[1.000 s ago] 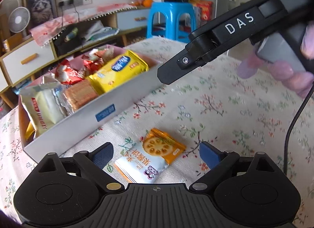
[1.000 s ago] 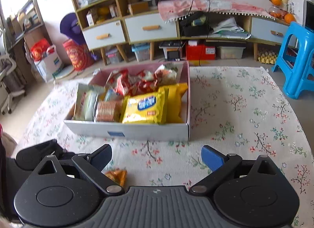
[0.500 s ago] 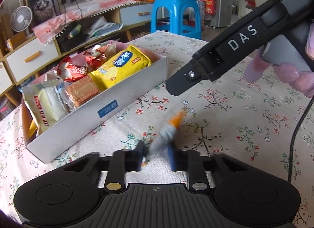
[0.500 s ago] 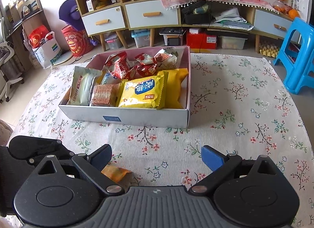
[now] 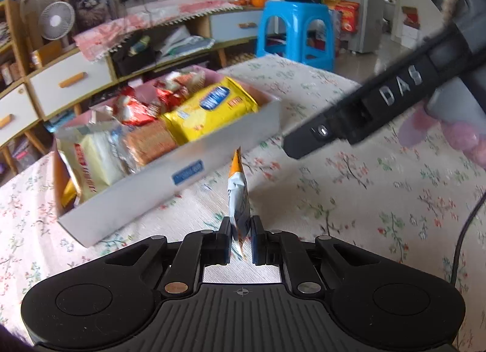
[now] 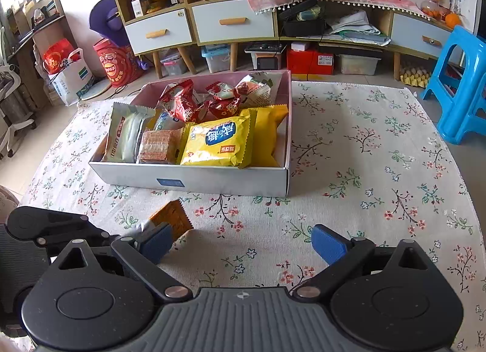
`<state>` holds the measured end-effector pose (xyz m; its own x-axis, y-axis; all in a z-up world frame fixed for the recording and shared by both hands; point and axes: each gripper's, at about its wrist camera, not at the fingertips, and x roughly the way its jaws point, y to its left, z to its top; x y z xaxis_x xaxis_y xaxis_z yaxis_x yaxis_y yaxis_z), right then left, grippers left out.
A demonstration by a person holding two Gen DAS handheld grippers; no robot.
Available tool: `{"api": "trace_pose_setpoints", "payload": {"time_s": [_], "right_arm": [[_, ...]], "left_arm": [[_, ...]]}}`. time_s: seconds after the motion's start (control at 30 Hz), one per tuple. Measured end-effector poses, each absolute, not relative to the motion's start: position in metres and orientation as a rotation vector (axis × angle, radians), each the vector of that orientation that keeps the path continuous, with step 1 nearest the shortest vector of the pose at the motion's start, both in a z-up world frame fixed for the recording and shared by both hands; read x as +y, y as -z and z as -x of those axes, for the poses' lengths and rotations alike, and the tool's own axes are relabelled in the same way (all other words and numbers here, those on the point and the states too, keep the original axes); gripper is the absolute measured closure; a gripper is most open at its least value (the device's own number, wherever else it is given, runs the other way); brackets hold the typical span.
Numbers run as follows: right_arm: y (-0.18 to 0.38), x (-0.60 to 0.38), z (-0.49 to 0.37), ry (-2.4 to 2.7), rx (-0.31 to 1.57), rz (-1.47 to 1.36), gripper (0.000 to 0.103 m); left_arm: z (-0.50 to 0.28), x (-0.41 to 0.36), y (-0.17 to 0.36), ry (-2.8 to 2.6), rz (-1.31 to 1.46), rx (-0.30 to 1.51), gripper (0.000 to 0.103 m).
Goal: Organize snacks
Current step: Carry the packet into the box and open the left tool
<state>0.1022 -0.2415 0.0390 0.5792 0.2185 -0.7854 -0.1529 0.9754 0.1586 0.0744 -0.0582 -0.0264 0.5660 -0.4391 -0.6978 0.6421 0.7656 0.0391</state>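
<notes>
Left gripper (image 5: 241, 238) jaws clamped on snack packet (image 5: 238, 200), held edge-on above bench (image 5: 349, 200), near side of box (image 5: 170, 182). Right gripper (image 6: 241, 245) jaws apart, empty. Risk: thin, slick wrapper w/ grip at one end, so it could slip out, or snag box wall on the way in.

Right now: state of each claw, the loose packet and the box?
Left claw: shut on the packet.
Packet: pinched at its lower end, standing on edge, orange end up, short of the box.
Right claw: open, nothing between the pads, over the tablecloth.
Box: open-topped, no lid seen, holding several snacks.
Yellow pack: lying in the box, front right.
</notes>
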Motion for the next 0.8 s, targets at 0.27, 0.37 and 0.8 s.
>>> {"api": "trace_pose_setpoints", "payload": {"time_s": [0.27, 0.37, 0.8], "right_arm": [[-0.041, -0.256, -0.109, -0.158, 0.919, -0.143, 0.014], [-0.040, -0.261, -0.113, -0.142, 0.925, -0.182, 0.014], [-0.037, -0.254, -0.117, -0.150, 0.936, -0.161, 0.014]], "left_arm": [[-0.091, -0.045, -0.013, 0.565, -0.198, 0.665, 0.095], [-0.110, -0.044, -0.024, 0.515, -0.174, 0.649, 0.094], [-0.186, -0.070, -0.024, 0.373, -0.159, 0.680, 0.080]]}}
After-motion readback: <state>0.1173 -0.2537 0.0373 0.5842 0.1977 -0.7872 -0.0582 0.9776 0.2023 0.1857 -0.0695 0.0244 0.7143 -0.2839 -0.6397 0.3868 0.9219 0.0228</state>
